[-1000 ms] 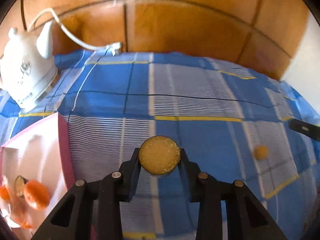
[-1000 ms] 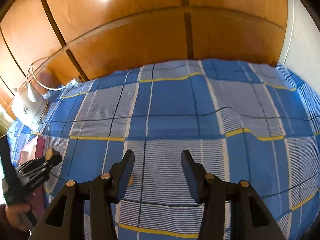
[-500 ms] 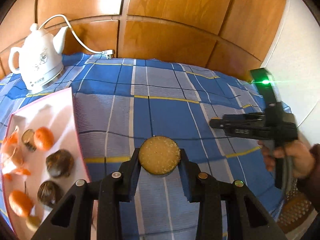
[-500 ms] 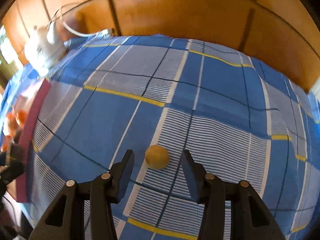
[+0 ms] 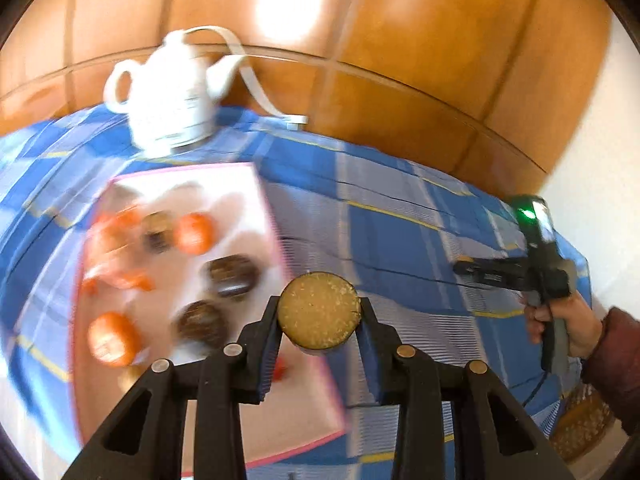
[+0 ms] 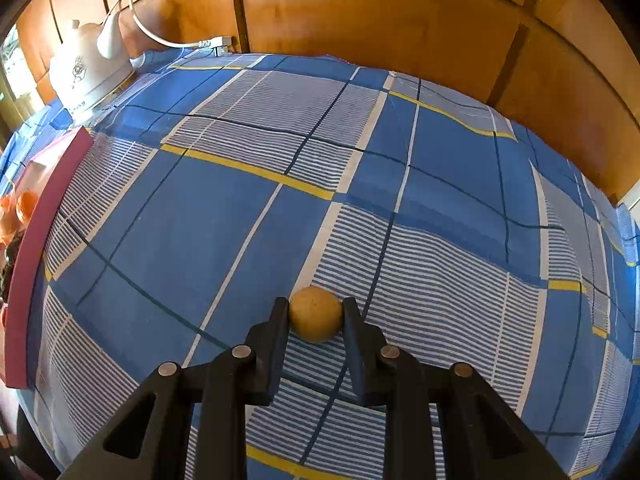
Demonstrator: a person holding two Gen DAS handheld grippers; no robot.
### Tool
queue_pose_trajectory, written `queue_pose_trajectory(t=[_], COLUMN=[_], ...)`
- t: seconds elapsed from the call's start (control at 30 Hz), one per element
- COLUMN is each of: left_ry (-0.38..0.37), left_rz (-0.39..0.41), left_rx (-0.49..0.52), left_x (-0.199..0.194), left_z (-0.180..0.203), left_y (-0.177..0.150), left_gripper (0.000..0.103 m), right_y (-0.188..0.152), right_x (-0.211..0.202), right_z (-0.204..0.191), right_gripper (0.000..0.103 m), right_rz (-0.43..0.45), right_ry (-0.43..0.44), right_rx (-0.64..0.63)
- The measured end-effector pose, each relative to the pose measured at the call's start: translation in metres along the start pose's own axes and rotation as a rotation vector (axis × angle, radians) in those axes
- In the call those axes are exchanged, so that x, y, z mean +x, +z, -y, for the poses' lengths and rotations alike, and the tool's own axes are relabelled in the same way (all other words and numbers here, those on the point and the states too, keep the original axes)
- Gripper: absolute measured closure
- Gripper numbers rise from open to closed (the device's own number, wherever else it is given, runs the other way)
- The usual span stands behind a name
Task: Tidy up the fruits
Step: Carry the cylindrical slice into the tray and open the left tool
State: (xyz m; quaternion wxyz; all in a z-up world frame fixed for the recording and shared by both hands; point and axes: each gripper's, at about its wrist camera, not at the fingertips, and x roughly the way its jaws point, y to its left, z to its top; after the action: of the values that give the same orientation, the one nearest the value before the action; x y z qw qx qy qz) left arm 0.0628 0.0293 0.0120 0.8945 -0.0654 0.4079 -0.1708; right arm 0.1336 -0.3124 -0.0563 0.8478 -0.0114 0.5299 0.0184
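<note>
The left gripper holds a cut fruit half tight between its fingers, above the right edge of the pink tray. On the tray lie oranges and dark fruit halves. The right gripper, well to the right of the tray, has just closed its jaws on a small yellow fruit, which rests on the blue checked cloth. A white kettle stands behind the tray.

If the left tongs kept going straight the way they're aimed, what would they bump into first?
Probably the pink-rimmed tray, near its right edge: the left tongs, shut on a halved fruit, tilt down over it. The view is blurred, so depth is uncertain.
</note>
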Motion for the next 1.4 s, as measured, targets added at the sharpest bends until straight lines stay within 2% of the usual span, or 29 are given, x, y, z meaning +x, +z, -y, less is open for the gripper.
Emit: queue_pose_trajectory(t=[0.23, 0.37, 0.5, 0.7, 0.97, 1.03, 1.13, 1.27, 1.4], left_ry=[0.145, 0.149, 0.114, 0.145, 0.174, 0.194, 0.219, 0.268, 0.288], left_rz=[0.055, 0.059, 0.052, 0.004, -0.043, -0.043, -0.027, 0.029, 0.052], left_rx=[-0.178, -0.240, -0.236, -0.217, -0.161, -0.155, -0.156, -0.148, -0.152], left_x=[-0.038, -0.041, -0.025, 0.017, 0.048, 0.049, 0.043, 0.021, 0.005], left_z=[-0.083, -0.105, -0.102, -0.096, -0.092, -0.092, -0.090, -0.083, -0.076], left_y=[-0.011, -0.012, 0.002, 0.022, 0.024, 0.022, 0.015, 0.007, 0.000], left_gripper=[0.067, 0.067, 0.067, 0.067, 0.065, 0.059, 0.059, 0.052, 0.052], right_y=[0.001, 0.000, 0.000, -0.001, -0.001, -0.001, -0.001, -0.001, -0.001], right_x=[-0.001, -0.002, -0.002, -0.004, -0.004, -0.004, -0.004, -0.005, -0.005], right_z=[-0.005, -0.005, -0.006, -0.007, -0.007, -0.007, -0.008, -0.009, -0.011], right_gripper=[0.077, 0.077, 0.077, 0.077, 0.077, 0.077, 0.077, 0.077, 0.077], right_rz=[0.004, 0.003, 0.005, 0.005, 0.003, 0.003, 0.004, 0.005, 0.008], right_ry=[-0.032, -0.035, -0.045, -0.050, -0.049, -0.050, -0.053, -0.060, -0.067], right_rx=[-0.025, -0.025, -0.032, -0.037, -0.040, -0.041, -0.042, -0.051, -0.063])
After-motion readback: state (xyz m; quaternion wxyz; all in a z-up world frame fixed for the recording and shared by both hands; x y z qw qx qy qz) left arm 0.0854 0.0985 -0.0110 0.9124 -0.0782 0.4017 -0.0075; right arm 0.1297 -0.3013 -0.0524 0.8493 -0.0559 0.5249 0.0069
